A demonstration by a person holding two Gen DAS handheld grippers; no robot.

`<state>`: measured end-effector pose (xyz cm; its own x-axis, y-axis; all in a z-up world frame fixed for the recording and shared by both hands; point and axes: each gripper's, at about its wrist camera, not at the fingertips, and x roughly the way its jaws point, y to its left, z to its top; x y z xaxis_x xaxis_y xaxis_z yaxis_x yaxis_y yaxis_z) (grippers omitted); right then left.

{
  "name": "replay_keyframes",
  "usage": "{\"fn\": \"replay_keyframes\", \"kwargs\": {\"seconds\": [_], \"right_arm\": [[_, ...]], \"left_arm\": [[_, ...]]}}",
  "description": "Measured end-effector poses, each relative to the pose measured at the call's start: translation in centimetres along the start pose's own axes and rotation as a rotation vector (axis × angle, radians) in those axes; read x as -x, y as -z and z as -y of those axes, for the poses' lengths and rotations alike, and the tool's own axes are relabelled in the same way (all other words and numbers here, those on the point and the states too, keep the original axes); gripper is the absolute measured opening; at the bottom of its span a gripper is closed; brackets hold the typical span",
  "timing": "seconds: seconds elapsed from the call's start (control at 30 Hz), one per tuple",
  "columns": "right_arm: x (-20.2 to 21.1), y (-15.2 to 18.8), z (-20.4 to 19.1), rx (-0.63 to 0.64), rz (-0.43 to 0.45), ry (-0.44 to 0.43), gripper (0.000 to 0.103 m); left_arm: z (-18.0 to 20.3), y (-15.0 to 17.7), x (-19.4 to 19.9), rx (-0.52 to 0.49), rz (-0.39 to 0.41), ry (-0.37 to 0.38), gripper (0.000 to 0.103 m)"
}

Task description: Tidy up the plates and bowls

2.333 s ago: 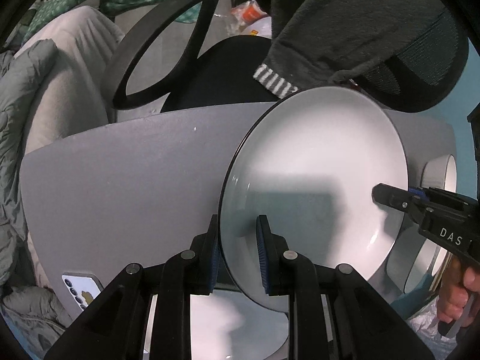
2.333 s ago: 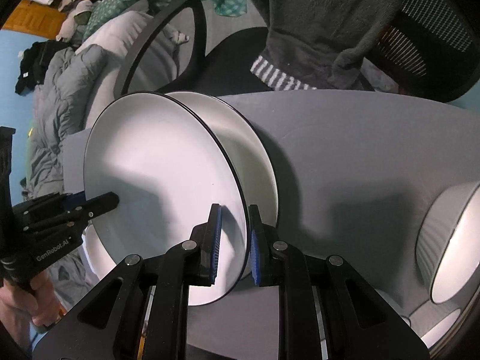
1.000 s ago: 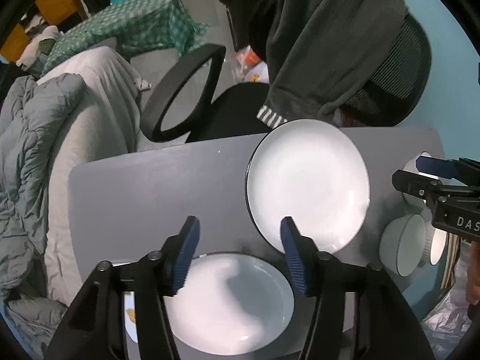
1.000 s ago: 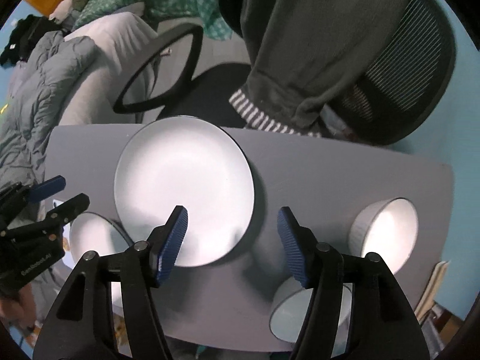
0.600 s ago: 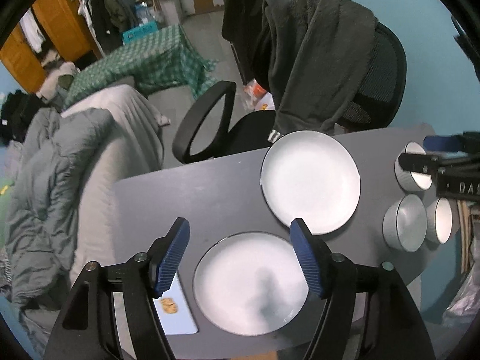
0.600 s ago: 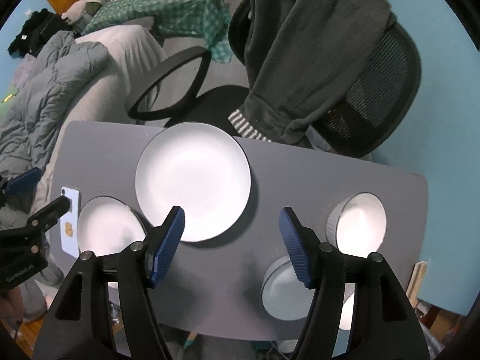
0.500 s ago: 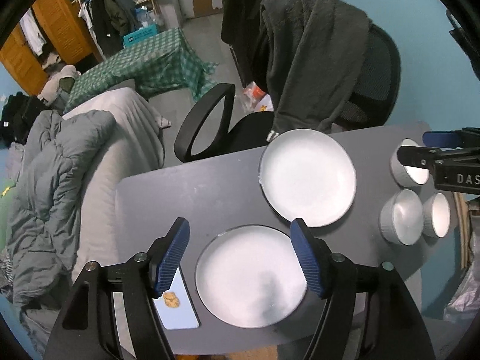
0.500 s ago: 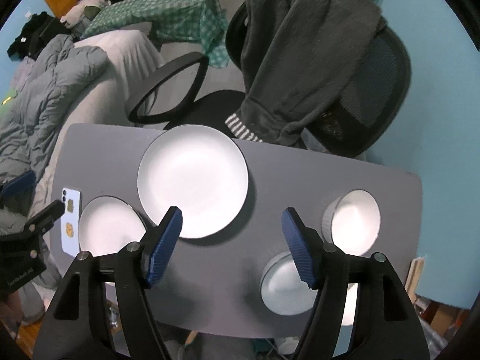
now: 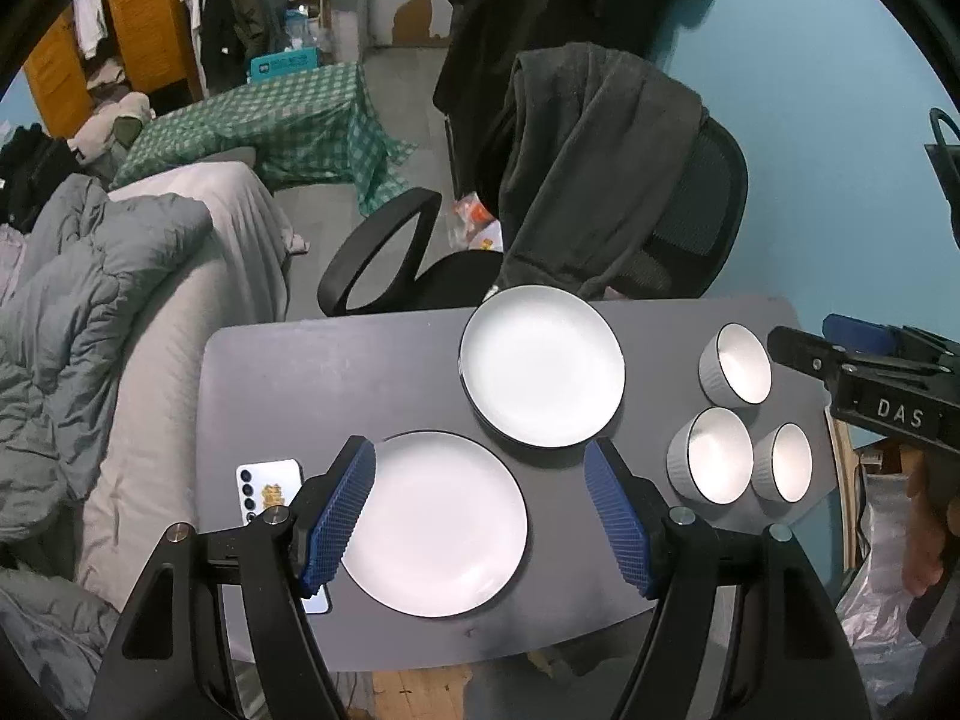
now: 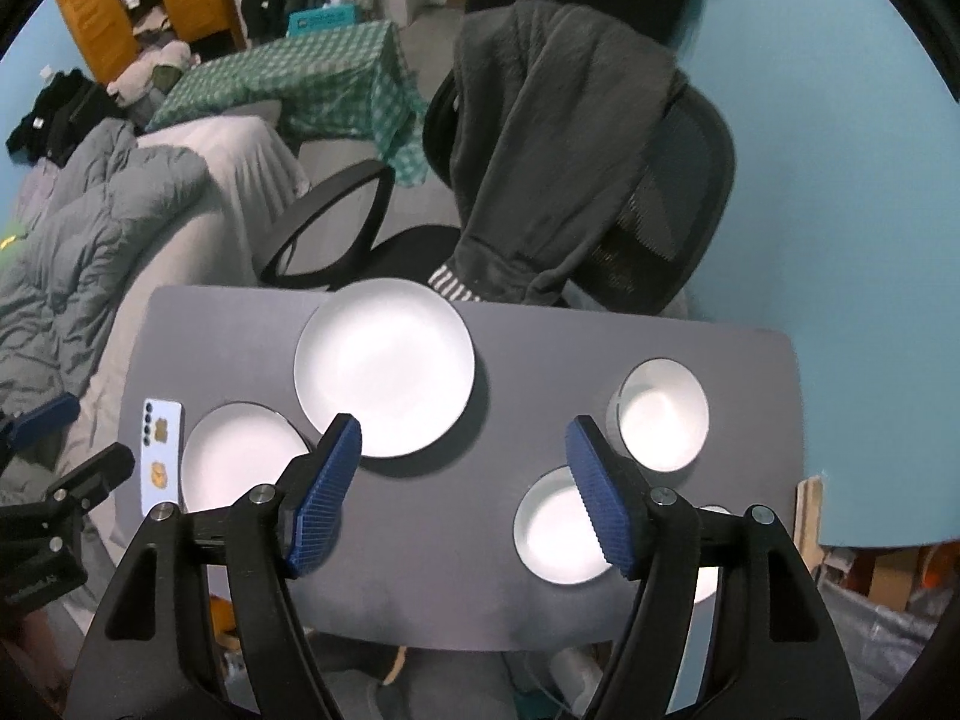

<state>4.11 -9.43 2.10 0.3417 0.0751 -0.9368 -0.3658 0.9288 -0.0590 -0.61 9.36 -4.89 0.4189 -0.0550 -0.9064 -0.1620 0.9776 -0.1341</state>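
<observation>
Plates and bowls all lie on the grey tabletop [image 9: 336, 372], every one of them white inside and holding nothing. The far plate [image 9: 542, 366] sits toward the back edge, close to the office chair [image 9: 630, 204] with a dark jacket [image 9: 588, 180] draped over its backrest. The near plate [image 9: 435, 525] lies flat toward the front edge, just beside the far plate with a thin strip of tabletop between their rims. Three bowls cluster at the right end: the back bowl [image 9: 735, 365] stands apart, while the middle bowl [image 9: 711, 463] and the small bowl [image 9: 783, 462] sit side by side, seemingly touching. A phone [image 9: 270, 492] lies face down just left of the near plate, near the front left corner.

Both tongs hover high above the tabletop, looking steeply down. The left tongs [image 9: 480, 516] are spread wide, their blue pads bracketing the near plate from above and pinching nothing. The right tongs [image 10: 465, 492] are spread wide as well, over the bare stretch between the far plate and the bowls, empty too.

Open tabletop runs along the left side and back left corner. A bed with a grey quilt [image 9: 66, 324] borders the left edge; the blue wall [image 9: 840, 150] stands close beyond the right end.
</observation>
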Motion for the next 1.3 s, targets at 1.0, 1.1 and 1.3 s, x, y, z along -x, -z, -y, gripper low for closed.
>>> {"fn": "replay_keyframes", "kwargs": {"seconds": [1.0,1.1,1.3], "right_arm": [[2.6,3.4,-1.1,-0.035,-0.005,-0.028,0.071],[2.2,3.2,-1.5,-0.030,-0.009,-0.041,0.071],[1.4,2.9,-2.3,-0.005,-0.020,-0.056,0.071]], "left_arm": [[-1.3,2.2,1.8,-0.089,0.025,-0.001,0.074],[-2.1,2.5,1.4,-0.090,0.019,-0.019,0.074],[-4.3,3.3,0.3,-0.084,0.004,-0.044,0.074]]}}
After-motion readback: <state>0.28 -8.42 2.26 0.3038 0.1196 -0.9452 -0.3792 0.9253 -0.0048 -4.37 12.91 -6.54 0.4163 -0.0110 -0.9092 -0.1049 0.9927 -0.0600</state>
